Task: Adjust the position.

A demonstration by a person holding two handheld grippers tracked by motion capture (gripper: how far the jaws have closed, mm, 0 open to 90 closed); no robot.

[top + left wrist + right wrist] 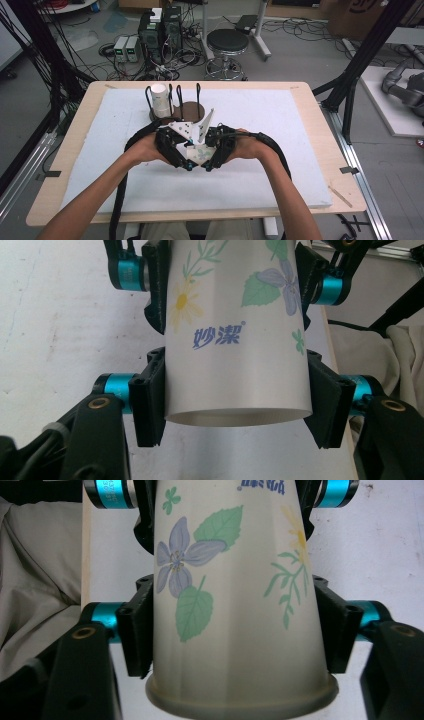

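The paper cup point(235, 335) lies level between both fingers: left gripper point(235, 400) clenched near its base, right gripper point(235, 635) clenched near its rim.

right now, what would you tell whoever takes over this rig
Left gripper: shut on the paper cup near its base end. No earlier frame to compare.
Right gripper: shut on the same cup near its rolled rim, fingers pressing its sides.
The cup is held between both hands just above the white mat, at the person's side of the table.
Another white cup stands in the wire rack at the far side.
Done: the floral cup is picked up. Left: apparently taking it to the rack.
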